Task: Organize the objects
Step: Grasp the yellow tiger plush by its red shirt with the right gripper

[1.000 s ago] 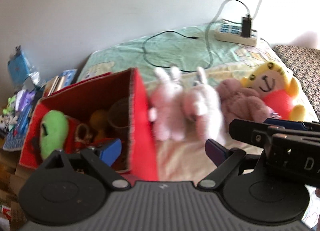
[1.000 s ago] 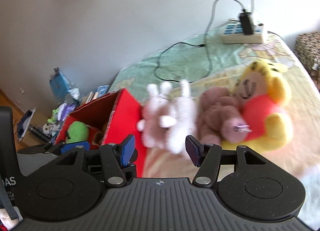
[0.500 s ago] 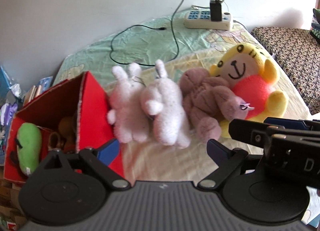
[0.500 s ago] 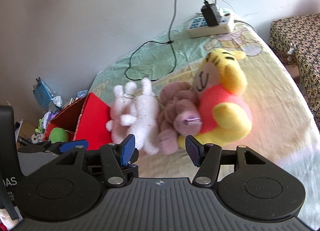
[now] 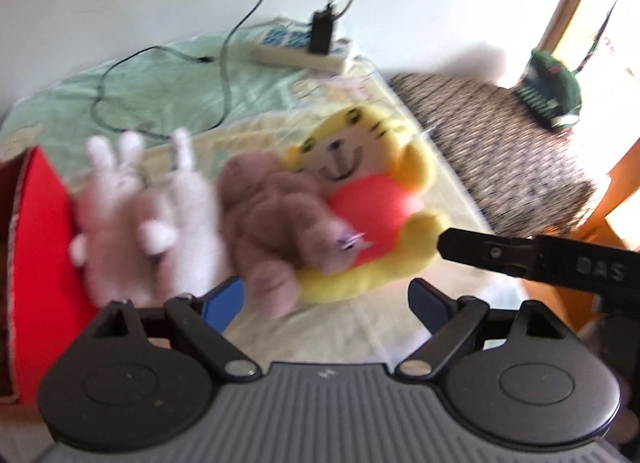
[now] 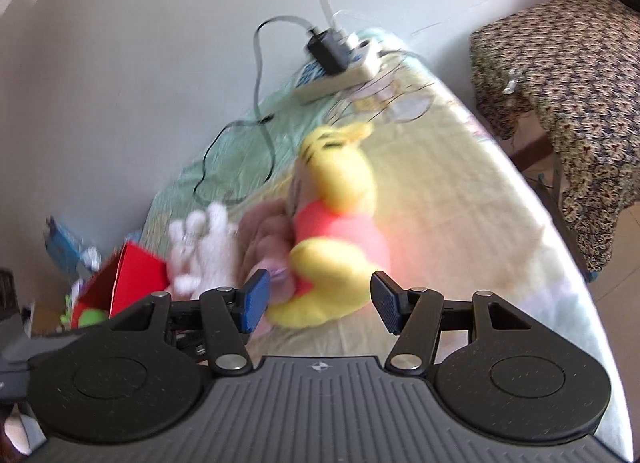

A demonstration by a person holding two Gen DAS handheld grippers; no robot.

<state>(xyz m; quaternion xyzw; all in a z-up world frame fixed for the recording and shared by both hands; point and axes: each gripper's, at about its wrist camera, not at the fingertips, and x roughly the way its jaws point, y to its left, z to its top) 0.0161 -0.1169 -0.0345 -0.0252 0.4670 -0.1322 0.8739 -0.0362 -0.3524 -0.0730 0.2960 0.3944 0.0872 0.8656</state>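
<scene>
Both sets of tongs stand apart and empty, the right gripper (image 6: 316, 303) lined up on the yellow tiger plush (image 6: 336, 231), the left gripper (image 5: 326, 305) low beside it. The tiger lies mid-bed, head toward the power strip (image 6: 340, 71), long axis running away from us. Risk, I'd say: the brown plush (image 5: 272, 219) draped across it drags along.

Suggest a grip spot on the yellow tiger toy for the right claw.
Probably the yellow leg at the near end of the tiger toy. It bulges toward the open right claw, narrower than the red belly. Come in from the near side, away from the brown toy pressed against the tiger's other flank.
</scene>
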